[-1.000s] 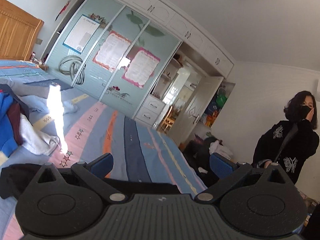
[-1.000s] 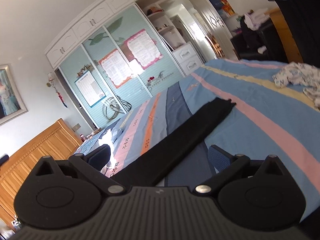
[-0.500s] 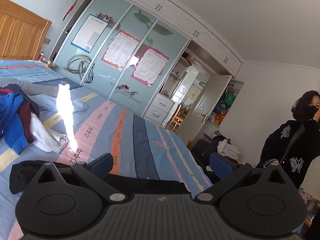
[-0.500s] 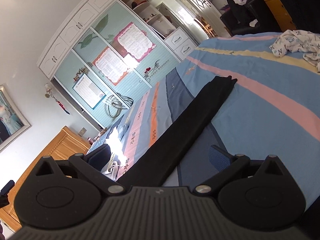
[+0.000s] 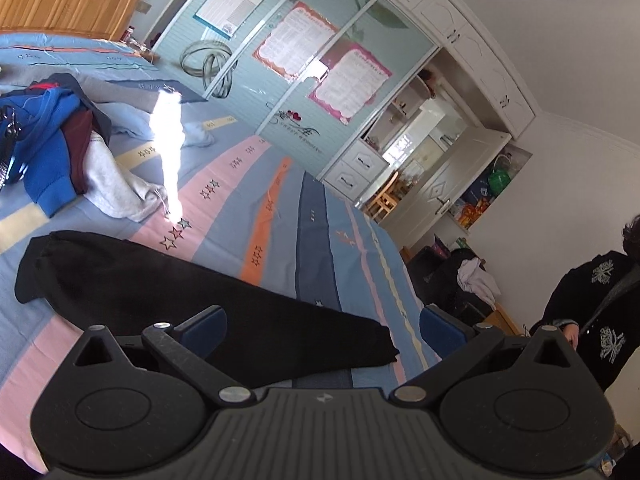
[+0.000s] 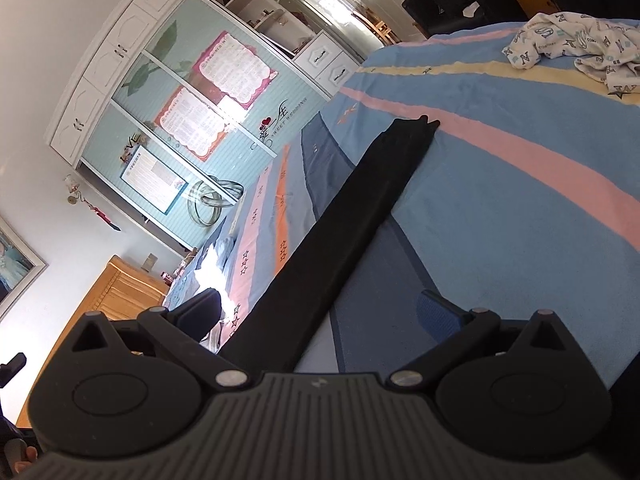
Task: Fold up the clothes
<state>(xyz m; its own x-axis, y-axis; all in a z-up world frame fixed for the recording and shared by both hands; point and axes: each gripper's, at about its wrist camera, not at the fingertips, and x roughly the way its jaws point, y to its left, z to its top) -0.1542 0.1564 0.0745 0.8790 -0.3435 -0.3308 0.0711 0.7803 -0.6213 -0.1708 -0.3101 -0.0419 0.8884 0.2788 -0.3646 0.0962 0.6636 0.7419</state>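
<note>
A long black garment (image 5: 192, 300), probably trousers already doubled lengthwise, is lying flat along the striped bedspread (image 6: 520, 208). The left hand-held gripper (image 5: 324, 320) and the right hand-held gripper (image 6: 320, 312) are both being held spread wide above it, gripping nothing. The fold is judged to be midway; next, one end is to be pinched and carried over to the other. A heap of unfolded clothes (image 5: 60, 152), a printed garment (image 6: 572, 44) and a wardrobe (image 5: 288, 60) are being recorded, with a bystander (image 5: 592, 312) alongside.

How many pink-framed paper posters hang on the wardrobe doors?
2: one pink-framed poster on the middle door, another on the door to its right. The blue-framed sheet is not counted.
</note>
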